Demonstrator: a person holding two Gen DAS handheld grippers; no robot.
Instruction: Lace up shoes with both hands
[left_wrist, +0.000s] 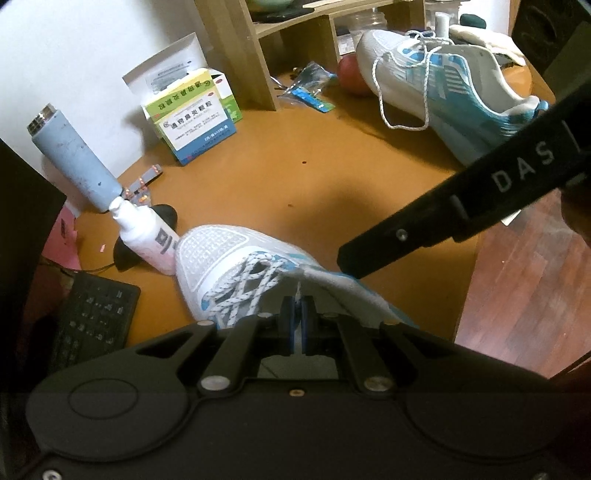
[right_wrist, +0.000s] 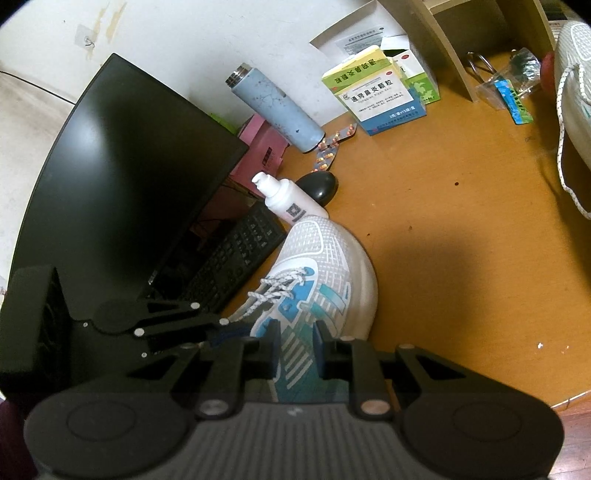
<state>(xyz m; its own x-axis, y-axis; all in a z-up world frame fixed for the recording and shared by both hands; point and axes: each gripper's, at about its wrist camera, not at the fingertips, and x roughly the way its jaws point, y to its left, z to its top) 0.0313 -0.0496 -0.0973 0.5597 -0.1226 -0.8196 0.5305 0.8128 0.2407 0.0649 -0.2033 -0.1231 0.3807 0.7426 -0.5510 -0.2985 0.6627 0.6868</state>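
Note:
A white and blue sneaker (left_wrist: 210, 251) (right_wrist: 332, 258) lies on the orange table, its speckled lace (left_wrist: 243, 288) crossed through the front eyelets. My left gripper (left_wrist: 297, 306) is shut on a thin strand of that lace, just above the tongue. From the right wrist view, the left gripper (right_wrist: 231, 326) comes in from the left at the eyelets. My right gripper (right_wrist: 297, 332) is clamped on the sneaker's blue-striped side. One of its black fingers (left_wrist: 369, 254) rests at the tongue's edge. A second sneaker (left_wrist: 443, 92) (right_wrist: 572, 74) with a loose lace lies at the back right.
A grey-blue flask (left_wrist: 70, 158), a white pump bottle (left_wrist: 147, 236), medicine boxes (left_wrist: 192, 122) and pill strips stand at the left. A keyboard (right_wrist: 236, 266) and a dark monitor (right_wrist: 129, 184) flank the sneaker. A wooden shelf (left_wrist: 258, 55) is behind. The table edge (left_wrist: 469, 280) drops to wooden floor.

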